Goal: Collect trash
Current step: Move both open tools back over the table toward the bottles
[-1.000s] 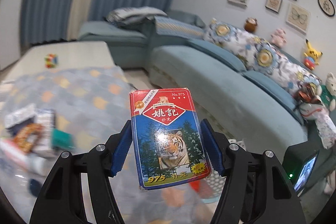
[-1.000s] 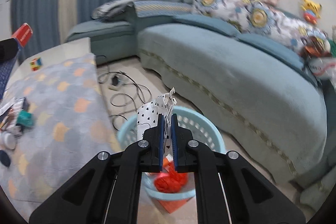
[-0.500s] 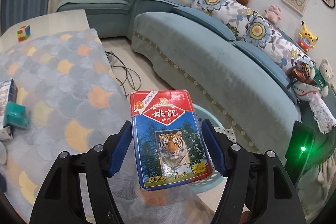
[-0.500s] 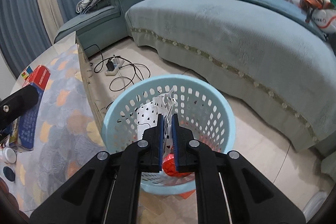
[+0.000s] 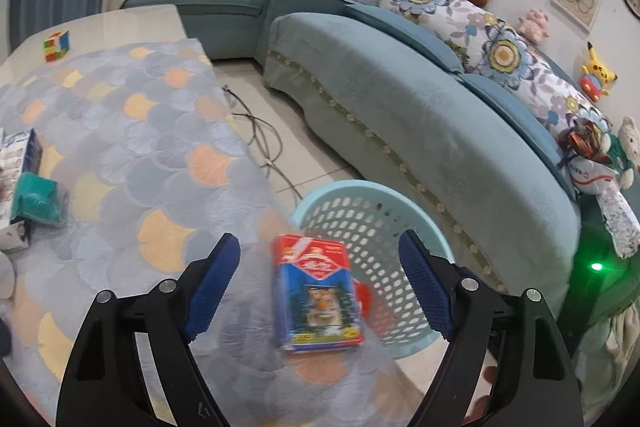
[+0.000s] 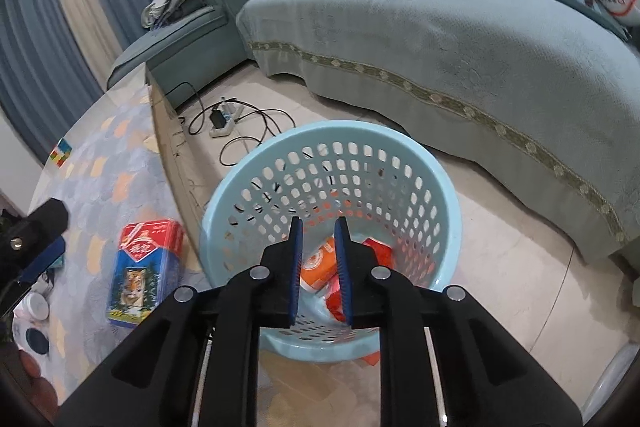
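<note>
Lying flat on the scalloped tablecloth beside the perforated plastic basket, the glossy card box points its long axis away from the camera; the left gripper is opening wide, touching nothing. The right gripper opens narrowly, empty, over the basket.

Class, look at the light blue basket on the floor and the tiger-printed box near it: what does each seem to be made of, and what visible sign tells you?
Basket: probably moulded plastic, smooth with a slight sheen; the sign is its even rim and regular punched holes.
Tiger-printed box: likely glossy printed cardboard, possibly film-wrapped; the sign is its sharp folded edges and colour print, though motion blur leaves the finish open.
</note>
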